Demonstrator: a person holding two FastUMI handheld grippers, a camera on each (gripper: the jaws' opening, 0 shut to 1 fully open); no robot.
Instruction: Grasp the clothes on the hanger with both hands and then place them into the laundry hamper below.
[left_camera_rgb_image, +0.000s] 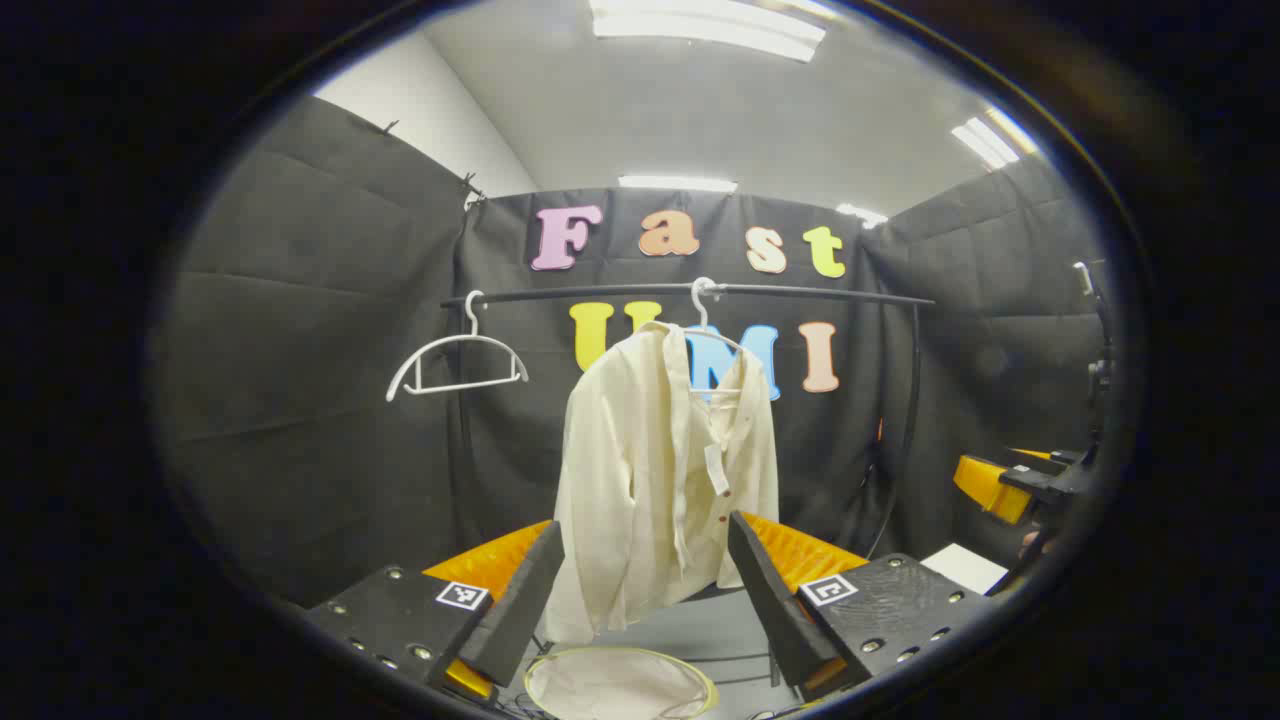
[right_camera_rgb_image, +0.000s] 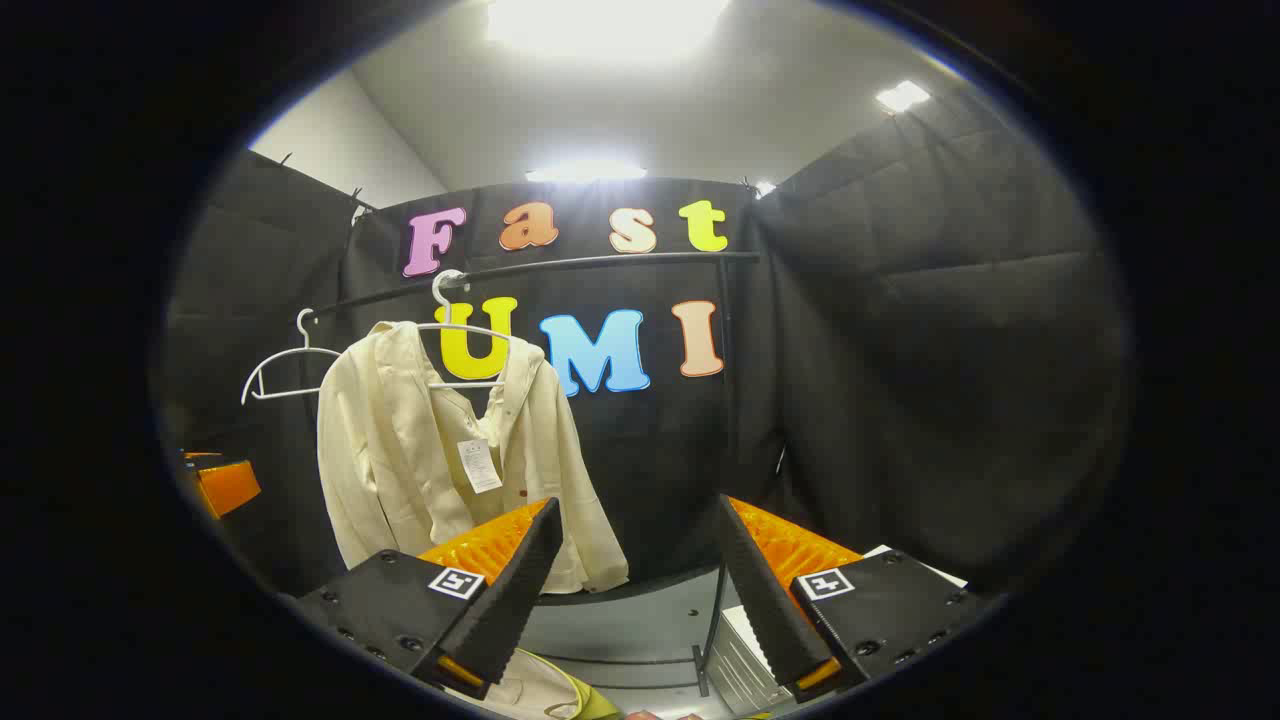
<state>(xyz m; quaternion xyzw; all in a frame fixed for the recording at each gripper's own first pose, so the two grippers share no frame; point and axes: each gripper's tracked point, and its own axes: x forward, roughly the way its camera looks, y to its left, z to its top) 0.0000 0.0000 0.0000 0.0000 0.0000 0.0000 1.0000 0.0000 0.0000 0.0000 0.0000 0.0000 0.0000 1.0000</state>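
Note:
A cream shirt (left_camera_rgb_image: 660, 470) hangs on a white hanger (left_camera_rgb_image: 706, 320) from a black rail (left_camera_rgb_image: 800, 293). Below it lies the round laundry hamper (left_camera_rgb_image: 620, 683) with a yellow-green rim. My left gripper (left_camera_rgb_image: 645, 590) stands open in front of the shirt, some way short of it, nothing between its fingers. In the right gripper view the same shirt (right_camera_rgb_image: 440, 460) hangs at the left on its hanger (right_camera_rgb_image: 455, 300). My right gripper (right_camera_rgb_image: 640, 585) is open and points to the right of the shirt. The hamper's rim (right_camera_rgb_image: 590, 700) shows at the bottom.
An empty white hanger (left_camera_rgb_image: 455, 360) hangs further left on the rail. The rail's black upright (left_camera_rgb_image: 912, 420) stands at the right. The other gripper (left_camera_rgb_image: 1030, 485) shows at the far right edge. A white box (right_camera_rgb_image: 735, 650) sits on the floor by the rack's foot.

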